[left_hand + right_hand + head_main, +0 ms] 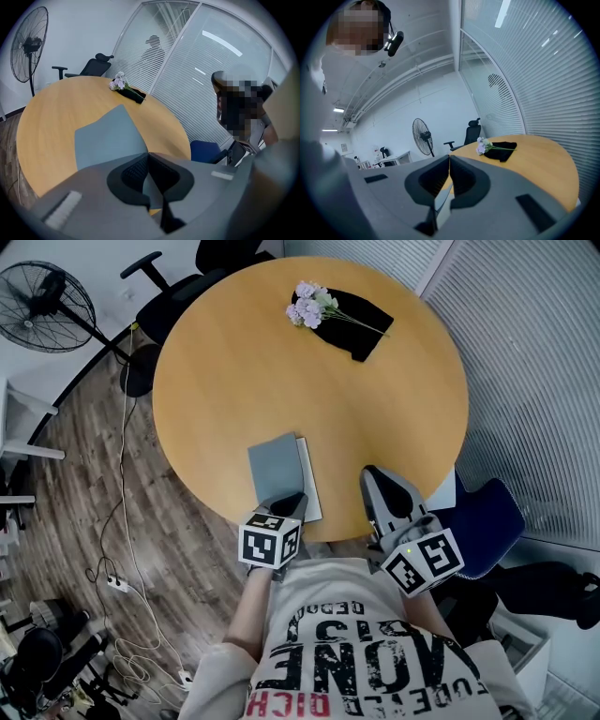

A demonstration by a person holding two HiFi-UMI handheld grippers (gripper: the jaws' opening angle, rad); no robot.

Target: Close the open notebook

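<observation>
Directly ahead of the left gripper [287,503] lies the notebook [277,468], long axis pointing away; jaws closed, empty. Right gripper [375,474] farther off, likewise closed.

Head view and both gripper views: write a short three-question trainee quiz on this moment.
1. True or false: the jaws of the left gripper stand wide apart.
2. What lies on the black cloth at the table's far side? A) flowers B) a pen C) a cup
3. Which part of the notebook faces up?

Key: 1 false, the jaws are together. 2 A, the flowers. 3 its grey cover.
</observation>
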